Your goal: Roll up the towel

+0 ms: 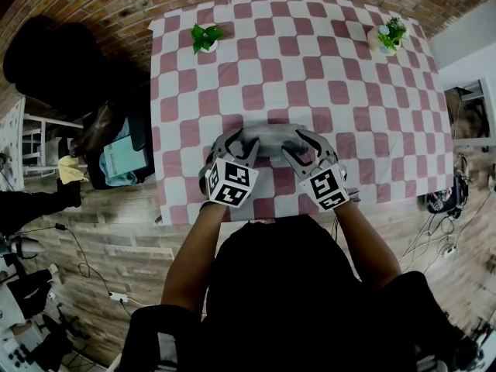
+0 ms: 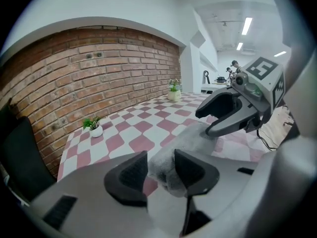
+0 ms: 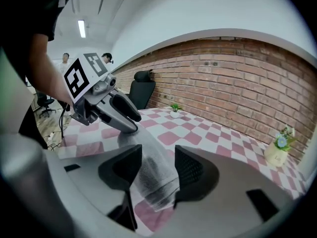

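The grey towel [image 1: 267, 138] lies rolled up near the front edge of the checkered table [image 1: 310, 68], stretched between my two grippers. My left gripper [image 1: 236, 142] holds the roll's left end. In the left gripper view the towel [image 2: 185, 140] fills the gap and both pads [image 2: 131, 175] press on it. My right gripper [image 1: 299, 142] is at the other end. In the right gripper view the towel [image 3: 148, 155] lies between jaws that stand apart, its end sagging below them, and one pad [image 3: 190, 170] looks just off the cloth.
Two small potted plants [image 1: 205, 37] [image 1: 390, 35] stand at the table's far corners, against the brick wall. On the floor to the left are a dark chair [image 1: 54, 60] and an open bag [image 1: 120, 157]. Cables [image 1: 442, 200] lie on the floor at right.
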A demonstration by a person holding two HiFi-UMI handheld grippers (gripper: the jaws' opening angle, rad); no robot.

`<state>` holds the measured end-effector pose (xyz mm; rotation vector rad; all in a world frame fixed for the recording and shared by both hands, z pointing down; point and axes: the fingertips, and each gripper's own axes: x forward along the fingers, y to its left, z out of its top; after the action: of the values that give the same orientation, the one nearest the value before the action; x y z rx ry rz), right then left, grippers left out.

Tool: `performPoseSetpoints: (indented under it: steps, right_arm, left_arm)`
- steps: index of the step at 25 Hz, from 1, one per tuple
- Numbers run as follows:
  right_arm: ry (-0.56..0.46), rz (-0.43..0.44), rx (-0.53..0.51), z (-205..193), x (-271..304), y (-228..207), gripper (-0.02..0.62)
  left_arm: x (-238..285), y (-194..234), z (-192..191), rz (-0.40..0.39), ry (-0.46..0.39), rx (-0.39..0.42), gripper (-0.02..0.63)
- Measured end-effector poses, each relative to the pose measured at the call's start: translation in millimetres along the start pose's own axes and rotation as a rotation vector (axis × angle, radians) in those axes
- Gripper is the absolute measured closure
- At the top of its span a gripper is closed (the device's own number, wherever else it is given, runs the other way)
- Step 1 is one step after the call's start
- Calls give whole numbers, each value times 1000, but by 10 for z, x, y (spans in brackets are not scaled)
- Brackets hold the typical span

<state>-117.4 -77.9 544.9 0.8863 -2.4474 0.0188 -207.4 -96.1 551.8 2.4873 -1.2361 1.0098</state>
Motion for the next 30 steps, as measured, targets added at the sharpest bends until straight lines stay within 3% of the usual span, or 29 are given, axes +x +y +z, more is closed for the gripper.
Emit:
performPoseSetpoints:
  steps: [8, 15, 18, 23, 30]
  right_arm:
    - [-140, -70, 8, 475, -356, -80, 392]
    - [-331, -121, 46, 1245, -757, -204, 399]
    - [-419, -135, 70, 1578, -949, -224, 445]
    - [-531, -156, 44, 2003, -1217, -178, 595]
    - [-553, -165, -22, 2203, -1245, -42, 597]
  left_arm:
    - [-408, 178, 256, 67, -147, -98, 431]
    - [-1062, 419, 742, 167, -347, -149, 449]
    - [-1371, 475, 947, 229, -428, -138, 495]
    - [-1803, 527, 1164, 303, -544, -154, 609]
    - [-2066, 527, 1217, 296, -587, -174, 609]
